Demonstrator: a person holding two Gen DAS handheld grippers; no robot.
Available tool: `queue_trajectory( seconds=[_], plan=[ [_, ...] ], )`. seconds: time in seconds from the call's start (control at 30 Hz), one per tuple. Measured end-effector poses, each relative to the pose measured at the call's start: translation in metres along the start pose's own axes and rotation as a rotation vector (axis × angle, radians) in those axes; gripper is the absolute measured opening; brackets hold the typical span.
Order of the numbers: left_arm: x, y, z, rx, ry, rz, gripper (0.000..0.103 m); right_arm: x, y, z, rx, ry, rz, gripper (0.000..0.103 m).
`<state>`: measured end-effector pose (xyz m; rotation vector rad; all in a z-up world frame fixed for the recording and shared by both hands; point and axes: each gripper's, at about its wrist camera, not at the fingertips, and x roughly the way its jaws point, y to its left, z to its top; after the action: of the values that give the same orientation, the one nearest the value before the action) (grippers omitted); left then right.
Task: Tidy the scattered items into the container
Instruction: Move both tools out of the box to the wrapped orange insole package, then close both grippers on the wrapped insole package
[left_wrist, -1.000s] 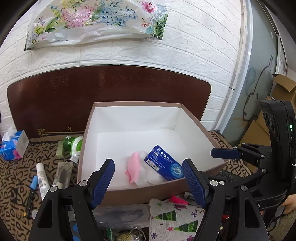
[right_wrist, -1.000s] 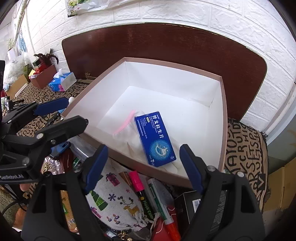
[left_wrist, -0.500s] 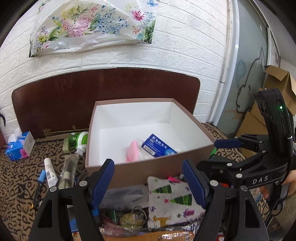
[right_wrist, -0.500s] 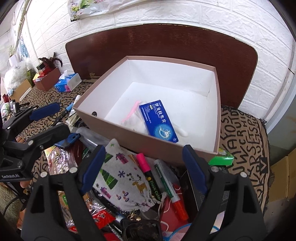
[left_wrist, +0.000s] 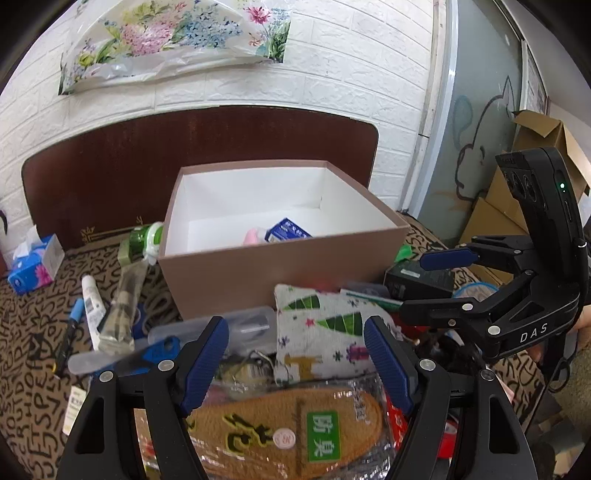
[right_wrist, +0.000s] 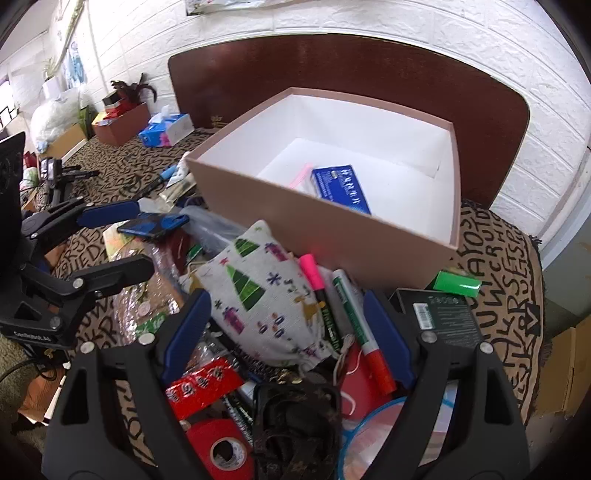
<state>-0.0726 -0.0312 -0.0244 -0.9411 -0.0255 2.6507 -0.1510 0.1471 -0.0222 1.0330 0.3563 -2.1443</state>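
- White brick wall and a dark wooden headboard (left_wrist: 110, 173) back a surface under a brown cloth printed with letters (right_wrist: 495, 251)
- Set near the headboard, the pink-sided box (left_wrist: 280, 266) with a white inside is the container; a blue carton (right_wrist: 341, 188) and something pink (left_wrist: 253, 236) already lie in it
- Scattered items crowd the cloth in front of the box: a packed insole (left_wrist: 291, 432), a Christmas-print pouch (right_wrist: 258, 295), a black carton (right_wrist: 443, 317), pink (right_wrist: 314, 280) and green (right_wrist: 354, 321) markers, red tape (right_wrist: 221, 450)
- Left gripper (left_wrist: 295, 362) and right gripper (right_wrist: 284, 332) both gape wide with nothing between the jaws, hovering over the heap
- I judge this a pick-up step; the pouch looks nearest, but markers touch its side and could drag along
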Motion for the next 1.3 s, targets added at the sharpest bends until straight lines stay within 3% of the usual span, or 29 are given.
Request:
queue_trajectory(
  seconds=[0.37, 0.83, 1.3],
  plan=[
    [-0.024, 0.02, -0.045, -0.07, 0.038, 0.014, 0.078, 0.01, 0.055, -0.03, -0.155, 0.045, 0.097, 0.085],
    [-0.036, 0.048, -0.083, -0.151, 0.08, 0.009, 0.078, 0.026, 0.119, -0.048, -0.352, 0.092, 0.131, 0.085],
    [-0.016, 0.069, -0.104, -0.272, 0.138, -0.044, 0.078, 0.042, 0.149, -0.065, -0.534, 0.11, 0.015, 0.085]
  ],
)
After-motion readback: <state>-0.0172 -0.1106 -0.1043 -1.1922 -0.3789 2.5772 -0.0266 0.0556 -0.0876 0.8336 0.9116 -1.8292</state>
